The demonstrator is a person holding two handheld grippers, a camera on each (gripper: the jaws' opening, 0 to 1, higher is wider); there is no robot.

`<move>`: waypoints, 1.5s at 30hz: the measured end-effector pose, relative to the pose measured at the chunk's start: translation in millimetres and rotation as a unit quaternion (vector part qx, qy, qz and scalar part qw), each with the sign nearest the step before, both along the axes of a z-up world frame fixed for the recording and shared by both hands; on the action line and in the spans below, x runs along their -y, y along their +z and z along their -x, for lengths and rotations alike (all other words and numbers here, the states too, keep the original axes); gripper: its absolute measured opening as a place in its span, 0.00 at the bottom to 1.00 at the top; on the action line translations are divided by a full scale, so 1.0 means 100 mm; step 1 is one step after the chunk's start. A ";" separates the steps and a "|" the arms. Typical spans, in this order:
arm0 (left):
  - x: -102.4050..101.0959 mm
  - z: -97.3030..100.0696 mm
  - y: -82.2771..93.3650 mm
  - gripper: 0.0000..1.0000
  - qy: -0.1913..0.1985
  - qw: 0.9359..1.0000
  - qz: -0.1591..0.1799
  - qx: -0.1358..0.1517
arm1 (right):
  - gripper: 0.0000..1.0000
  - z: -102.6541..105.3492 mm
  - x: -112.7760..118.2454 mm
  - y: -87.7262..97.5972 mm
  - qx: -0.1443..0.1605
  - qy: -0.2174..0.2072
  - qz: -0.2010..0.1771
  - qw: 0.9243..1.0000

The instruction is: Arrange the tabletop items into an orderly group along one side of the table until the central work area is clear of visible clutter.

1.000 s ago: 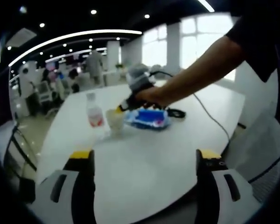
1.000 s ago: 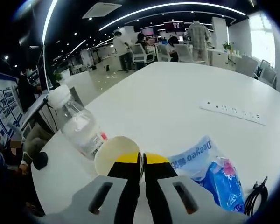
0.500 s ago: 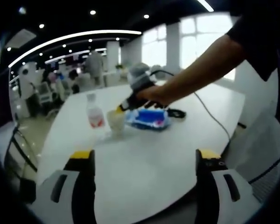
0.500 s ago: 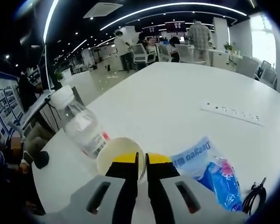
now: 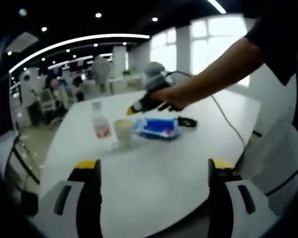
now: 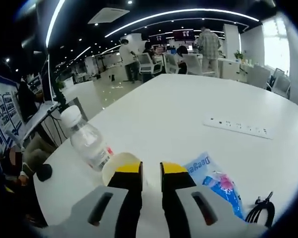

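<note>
On the white table (image 5: 154, 173): cup, bottle and blue packet grouped together.
Right tool (image 6: 151, 168), jaws slightly parted, hangs just above the cup (image 6: 120, 164); bottle (image 6: 87, 141) beside it, packet (image 6: 216, 186) opposite. Left tool (image 5: 154, 166) gapes wide, well apart.

A white power strip (image 6: 237, 127) lies flat on the white table (image 6: 179, 104), well ahead of the claw and to its right. Beyond the table's far edge, several people (image 6: 207, 43) stand among office chairs (image 6: 148, 62) and desks. Curved ceiling light strips (image 6: 179, 12) run overhead. Bright windows (image 5: 208, 42) line the far wall.
</note>
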State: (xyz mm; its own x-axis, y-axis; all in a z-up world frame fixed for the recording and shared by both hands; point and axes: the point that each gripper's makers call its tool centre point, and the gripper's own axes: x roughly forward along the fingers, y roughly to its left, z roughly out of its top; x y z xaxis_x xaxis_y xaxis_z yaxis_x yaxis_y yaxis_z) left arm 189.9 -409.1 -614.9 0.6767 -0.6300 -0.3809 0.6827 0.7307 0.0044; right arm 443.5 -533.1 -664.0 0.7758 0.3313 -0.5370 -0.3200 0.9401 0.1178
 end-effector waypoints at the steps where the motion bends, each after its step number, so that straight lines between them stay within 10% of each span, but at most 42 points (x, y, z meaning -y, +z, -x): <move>1: 0.00 0.00 0.00 0.85 0.000 1.000 0.001 0.001 | 0.14 0.02 0.03 0.02 0.002 0.000 0.001 1.000; 15: 0.02 0.02 0.02 0.85 -0.004 1.000 0.003 0.005 | 0.19 0.13 0.48 0.08 0.008 -0.011 0.023 1.000; 45: 0.02 0.00 0.03 0.85 0.003 1.000 0.004 0.002 | 0.23 0.45 0.98 -0.44 -0.030 0.050 0.147 0.987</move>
State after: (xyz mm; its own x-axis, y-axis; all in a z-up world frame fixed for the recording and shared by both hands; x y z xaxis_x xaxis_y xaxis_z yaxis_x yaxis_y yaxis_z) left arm 189.9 -411.0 -612.4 0.6814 -0.6293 -0.3737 0.6789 0.7342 0.0016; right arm 399.0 -630.9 -708.4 0.7114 0.2283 -0.6647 -0.4139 0.9005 -0.1337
